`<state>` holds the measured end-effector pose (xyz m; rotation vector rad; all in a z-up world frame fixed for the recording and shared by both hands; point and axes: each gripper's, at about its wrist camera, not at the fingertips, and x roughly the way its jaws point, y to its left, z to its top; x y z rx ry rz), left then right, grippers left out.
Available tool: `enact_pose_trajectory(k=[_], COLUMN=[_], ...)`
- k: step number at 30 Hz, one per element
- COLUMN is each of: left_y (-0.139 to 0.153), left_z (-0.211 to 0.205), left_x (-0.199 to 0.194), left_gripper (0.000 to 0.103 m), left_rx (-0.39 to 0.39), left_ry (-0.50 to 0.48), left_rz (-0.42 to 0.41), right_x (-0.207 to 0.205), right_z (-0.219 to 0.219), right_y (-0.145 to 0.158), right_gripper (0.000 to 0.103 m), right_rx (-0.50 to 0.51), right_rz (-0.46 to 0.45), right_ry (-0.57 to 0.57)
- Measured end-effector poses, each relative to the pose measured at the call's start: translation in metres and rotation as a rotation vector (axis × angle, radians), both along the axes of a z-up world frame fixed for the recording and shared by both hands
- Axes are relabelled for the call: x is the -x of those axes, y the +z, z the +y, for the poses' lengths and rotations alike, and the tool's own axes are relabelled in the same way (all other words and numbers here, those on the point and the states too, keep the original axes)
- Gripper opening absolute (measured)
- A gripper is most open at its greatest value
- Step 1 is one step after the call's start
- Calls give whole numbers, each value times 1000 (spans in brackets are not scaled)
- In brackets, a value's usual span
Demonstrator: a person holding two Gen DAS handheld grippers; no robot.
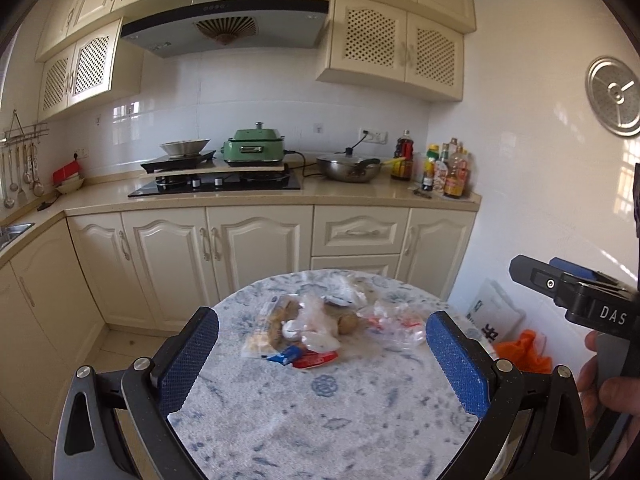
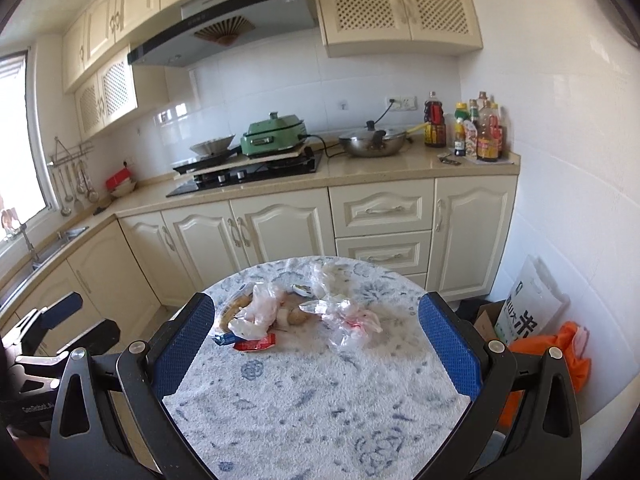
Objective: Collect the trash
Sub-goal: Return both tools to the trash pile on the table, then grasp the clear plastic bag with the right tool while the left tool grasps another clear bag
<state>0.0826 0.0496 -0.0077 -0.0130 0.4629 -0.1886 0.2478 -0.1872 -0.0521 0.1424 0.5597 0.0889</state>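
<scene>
A cream kitchen fills the background: an L-shaped counter [image 1: 360, 194] runs from 9 to 3 o'clock, with lattice-door wall cabinets [image 1: 394, 46] above and a grey range hood [image 1: 224, 26] at 12 o'clock. On the counter a green electric cooker [image 1: 256, 146] sits on a board over the black gas hob [image 1: 216, 184], a steel wok [image 1: 348, 168] stands to its right, and a cluster of sauce bottles [image 1: 448, 172] crowds the 2 o'clock corner.

Nearer, a round table [image 1: 320, 420] with a blue-and-white flowered cloth takes up the lower middle of both views. The trash pile [image 1: 312, 326] lies on it toward the far half, near the centre of each view: crumpled clear plastic bags [image 2: 348, 316], a bread-like snack in its wrapper [image 2: 236, 306], and a flat red wrapper [image 2: 254, 344] at the pile's near edge beside a blue one [image 1: 282, 357].

On the floor at 3 to 4 o'clock, an orange bag [image 2: 560, 344] lies against the wall by a white printed sack [image 2: 528, 308].

The left gripper [image 1: 322, 356] hangs over the near table edge, blue pads spread wide and grasping nothing. The right gripper [image 2: 316, 348] is likewise released and empty, its pads apart on either side of the pile. A hand [image 1: 608, 384] holds the right gripper's handle at 4 o'clock in the left view.
</scene>
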Motion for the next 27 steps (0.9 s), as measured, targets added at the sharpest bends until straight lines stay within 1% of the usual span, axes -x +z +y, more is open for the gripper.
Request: enact_pose_trajectory(k=[3, 6, 9, 10, 12, 16, 21, 24, 27], left_y=[-6, -19, -35, -35, -48, -68, -90, -102, -114], left_z=[-4, -11, -19, -19, -28, -40, -52, -58, -65], left_x=[-22, -56, -96, -106, -134, -178, -231, -260, -283], left_gripper=[102, 102, 102, 102, 102, 102, 101, 101, 101], left_rx=[-26, -42, -66, -69, -77, -96, -123, -136, -161], left_ry=[5, -5, -12, -15, -20, -23, -23, -26, -19], left_rz=[28, 79, 134, 145, 194, 257, 323, 347, 358], right_x=[-20, -50, -81, -91, -110, -145, -177, -191, -202], right_z=[2, 0, -5, -7, -10, -14, -14, -12, -14], right_y=[-11, -31, -59, -70, -91, -134, -170, -184, -195], right_gripper=[103, 103, 103, 103, 103, 103, 103, 102, 99], right_rx=[17, 33, 39, 44, 51, 54, 66, 76, 73], right_rz=[32, 89, 163, 189, 240, 337, 398, 420, 434], right_ry=[9, 20, 24, 26, 37, 58, 89, 113, 127])
